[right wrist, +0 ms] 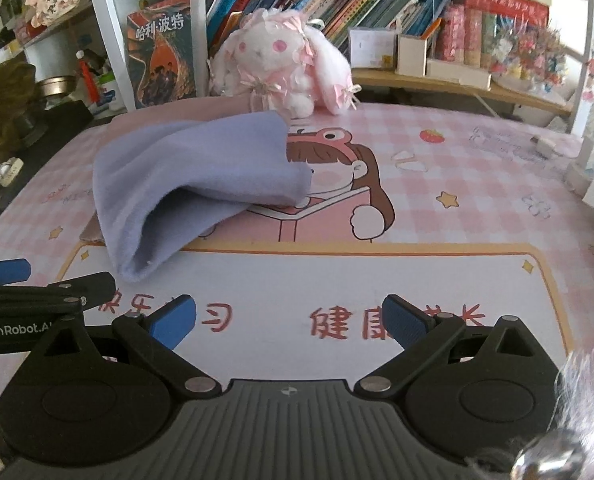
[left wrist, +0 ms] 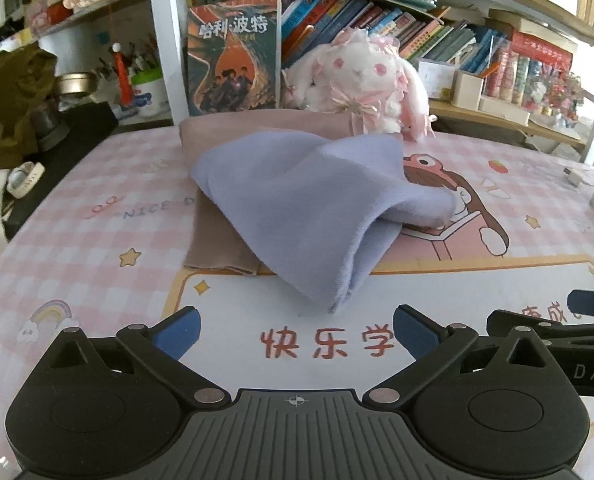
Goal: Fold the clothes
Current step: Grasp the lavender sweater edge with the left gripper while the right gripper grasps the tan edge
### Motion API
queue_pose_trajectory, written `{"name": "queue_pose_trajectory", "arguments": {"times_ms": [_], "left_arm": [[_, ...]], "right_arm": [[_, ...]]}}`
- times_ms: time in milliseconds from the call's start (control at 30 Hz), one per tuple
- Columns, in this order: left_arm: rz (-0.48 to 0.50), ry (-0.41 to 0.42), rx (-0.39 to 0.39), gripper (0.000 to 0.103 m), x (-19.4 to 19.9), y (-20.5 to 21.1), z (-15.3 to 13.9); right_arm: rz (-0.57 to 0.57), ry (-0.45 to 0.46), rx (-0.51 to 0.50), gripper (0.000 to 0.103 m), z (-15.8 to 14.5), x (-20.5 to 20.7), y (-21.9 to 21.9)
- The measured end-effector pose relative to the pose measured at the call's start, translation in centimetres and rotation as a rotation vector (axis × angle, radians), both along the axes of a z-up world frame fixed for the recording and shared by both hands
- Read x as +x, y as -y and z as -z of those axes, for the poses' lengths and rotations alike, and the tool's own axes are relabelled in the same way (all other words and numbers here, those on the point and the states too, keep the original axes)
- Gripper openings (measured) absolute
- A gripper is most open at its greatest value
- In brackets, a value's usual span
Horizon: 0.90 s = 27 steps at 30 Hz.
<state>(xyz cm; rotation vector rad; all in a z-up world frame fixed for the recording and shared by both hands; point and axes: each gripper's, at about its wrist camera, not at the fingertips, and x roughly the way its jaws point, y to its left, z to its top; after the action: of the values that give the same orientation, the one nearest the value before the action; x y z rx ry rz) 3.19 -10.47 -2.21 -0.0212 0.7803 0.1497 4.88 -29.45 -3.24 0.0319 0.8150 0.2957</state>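
Note:
A lavender cloth (left wrist: 297, 208) lies loosely folded on the pink checked desk mat (left wrist: 97, 240), partly on top of a folded beige-pink garment (left wrist: 217, 248). It also shows in the right wrist view (right wrist: 177, 184), with the beige garment's corner (right wrist: 93, 234) peeking out beneath. My left gripper (left wrist: 297, 334) is open and empty, just in front of the cloth's near corner. My right gripper (right wrist: 289, 320) is open and empty, to the right of the cloth, over the mat's white panel. Each gripper shows at the other's view edge.
A pink-white plush rabbit (left wrist: 361, 76) sits at the mat's back edge in front of a bookshelf (left wrist: 417, 28). A Harry Potter book (left wrist: 233, 56) stands behind the garments. A charger (left wrist: 575, 176) lies at the far right. Clutter and a watch (left wrist: 25, 180) lie off the left.

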Motion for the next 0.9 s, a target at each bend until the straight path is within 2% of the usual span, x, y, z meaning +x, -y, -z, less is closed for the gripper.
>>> {"name": "queue_pose_trajectory", "arguments": {"times_ms": [200,367,567,667,767,833,900], "left_arm": [[-0.016,-0.003,0.039,0.103,0.6,1.8,-0.2],[0.006,0.005,0.131,0.103,2.1,3.1,-0.4],[0.014,0.02,0.212,0.102,4.6,3.7,-0.1],[0.026,0.013,0.275,0.096,5.8,4.0,0.7],[0.041,-0.007,0.359,0.085,7.0,4.1,2.0],[0.037,-0.038,0.389,0.063,7.7,3.9,2.9],[0.034,-0.064,0.38,0.046,8.0,3.6,3.5]], "right_arm": [[-0.001,-0.027,0.106,0.1,0.8,1.8,2.7],[0.028,-0.063,0.232,0.1,0.9,4.2,4.4],[0.033,-0.159,0.407,0.1,1.5,7.8,5.5],[0.054,-0.215,0.512,0.1,1.9,9.7,5.8],[0.064,-0.284,0.626,0.098,2.4,11.6,5.9],[0.064,-0.328,0.707,0.098,2.9,12.7,5.6],[0.064,-0.361,0.758,0.097,3.4,13.6,5.0]]}}
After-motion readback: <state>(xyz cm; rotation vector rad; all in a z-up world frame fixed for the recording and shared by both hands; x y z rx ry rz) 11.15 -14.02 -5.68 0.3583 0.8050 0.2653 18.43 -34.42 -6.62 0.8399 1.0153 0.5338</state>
